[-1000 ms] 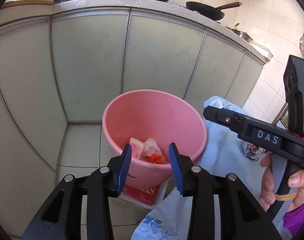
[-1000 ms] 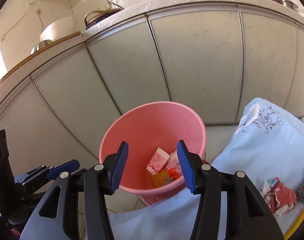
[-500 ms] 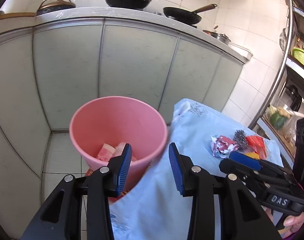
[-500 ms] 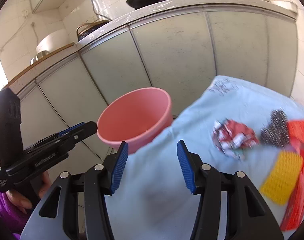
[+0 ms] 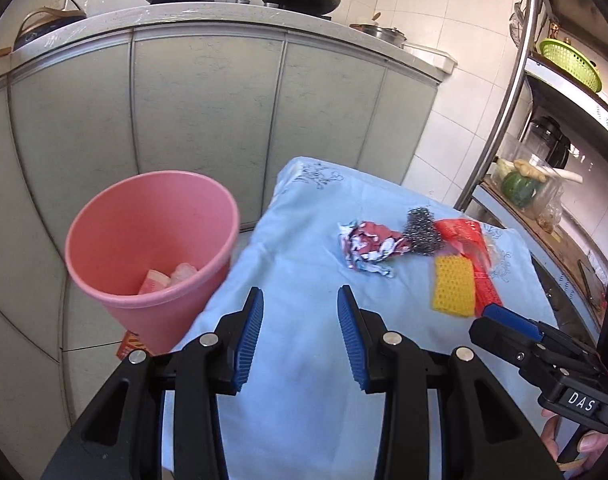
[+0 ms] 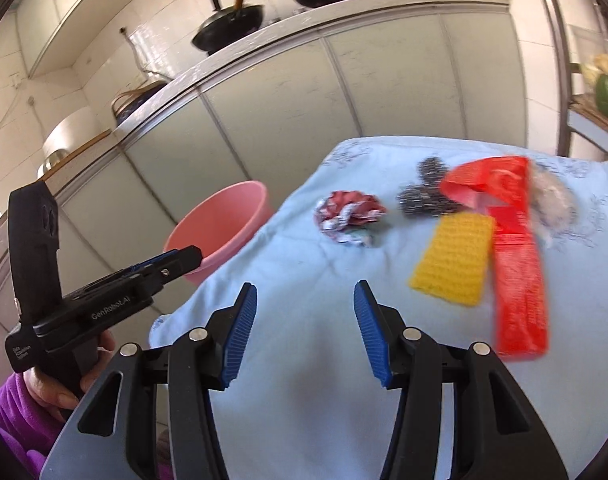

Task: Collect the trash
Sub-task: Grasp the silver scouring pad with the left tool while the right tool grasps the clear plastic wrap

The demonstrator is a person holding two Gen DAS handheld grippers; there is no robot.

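Both my grippers empty, jaws apart: left gripper (image 5: 300,336), right gripper (image 6: 305,334). Pink bin (image 5: 152,256) off table's left edge, some scraps already inside. Left on blue cloth (image 5: 304,264): crumpled wrapper (image 5: 367,246), steel scourer (image 5: 423,232), yellow sponge (image 5: 453,286), red packet (image 6: 517,268). Judging roughly halfway.

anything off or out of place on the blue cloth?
Yes: a crumpled wrapper lies loose on the blue cloth, touching a steel scourer. A yellow sponge overlaps a red packet. The pink bin stands upright; nothing is spilled.
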